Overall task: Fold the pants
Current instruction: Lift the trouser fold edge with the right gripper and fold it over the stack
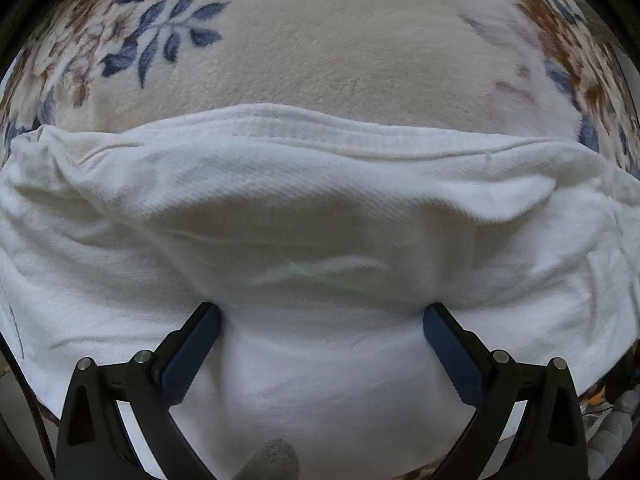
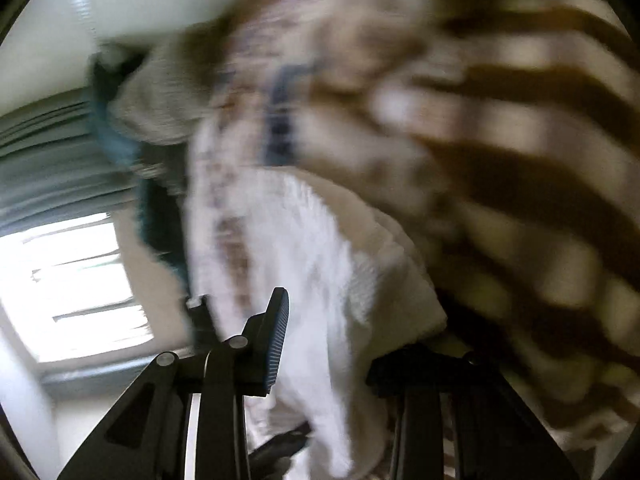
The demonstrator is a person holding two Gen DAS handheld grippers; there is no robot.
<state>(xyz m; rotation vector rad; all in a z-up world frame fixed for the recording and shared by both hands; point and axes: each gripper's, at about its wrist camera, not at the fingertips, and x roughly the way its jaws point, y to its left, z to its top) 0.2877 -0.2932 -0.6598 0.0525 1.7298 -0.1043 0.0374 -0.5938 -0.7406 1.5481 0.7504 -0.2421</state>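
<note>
The white pants (image 1: 320, 216) lie bunched across a cream floral blanket (image 1: 320, 48), a hemmed edge along their far side. My left gripper (image 1: 322, 316) is open, its blue-padded fingers (image 1: 200, 344) spread wide and resting on the white cloth, with nothing between them. The right wrist view is badly motion-blurred. There the white pants (image 2: 316, 280) hang between the jaws of my right gripper (image 2: 348, 332). Its left finger (image 2: 276, 336) shows; the right finger is covered by cloth. Whether it is pinching the cloth is unclear.
Blue and brown flower prints (image 1: 160, 40) edge the blanket. In the right wrist view a brown-striped blanket (image 2: 520, 140) fills the right side. A bright window (image 2: 72, 280), a grey curtain (image 2: 48, 160) and a teal cloth (image 2: 116, 140) sit at left.
</note>
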